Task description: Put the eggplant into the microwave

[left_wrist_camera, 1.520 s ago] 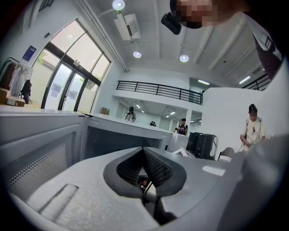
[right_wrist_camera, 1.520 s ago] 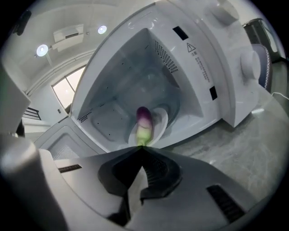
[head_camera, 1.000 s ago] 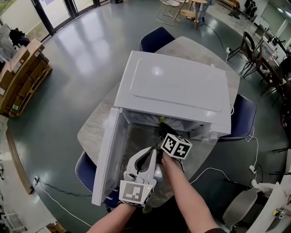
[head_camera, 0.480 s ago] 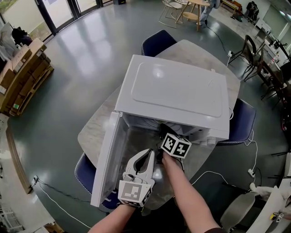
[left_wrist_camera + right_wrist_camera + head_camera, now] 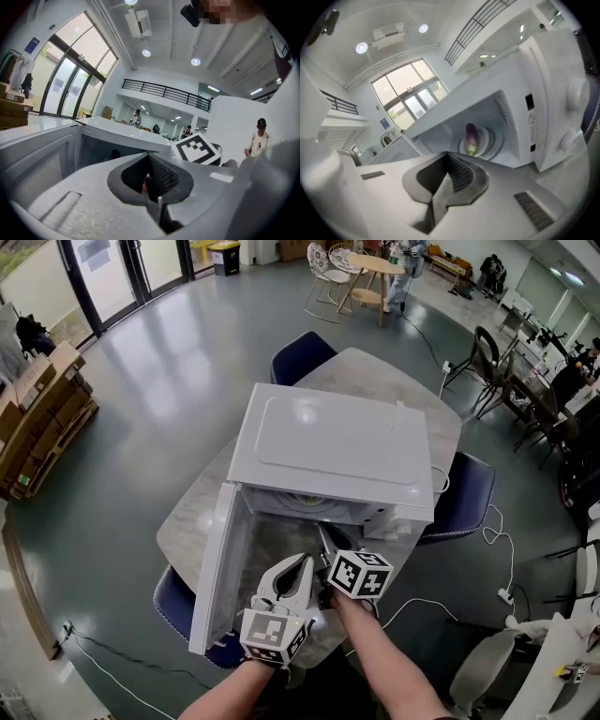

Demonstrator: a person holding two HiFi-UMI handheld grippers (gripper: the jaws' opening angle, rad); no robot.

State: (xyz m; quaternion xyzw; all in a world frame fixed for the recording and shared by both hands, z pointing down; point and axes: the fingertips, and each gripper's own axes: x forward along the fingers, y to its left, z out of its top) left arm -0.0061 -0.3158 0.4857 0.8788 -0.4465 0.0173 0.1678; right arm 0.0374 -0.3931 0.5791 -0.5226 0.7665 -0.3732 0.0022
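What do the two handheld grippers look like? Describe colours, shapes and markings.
The left gripper and right gripper are pale grey plastic, tapering to a point, with dark ribbed pads in a scooped recess. Each carries a cube printed with black-and-white square markers.

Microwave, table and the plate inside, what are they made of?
The microwave looks like white painted metal, smooth and glossy: lights glint on its flat top. The table looks like stone or a stone-print top: grey, mottled, faintly shiny. The plate seems glass or ceramic, pale with a smooth ringed rim; I can't tell which.
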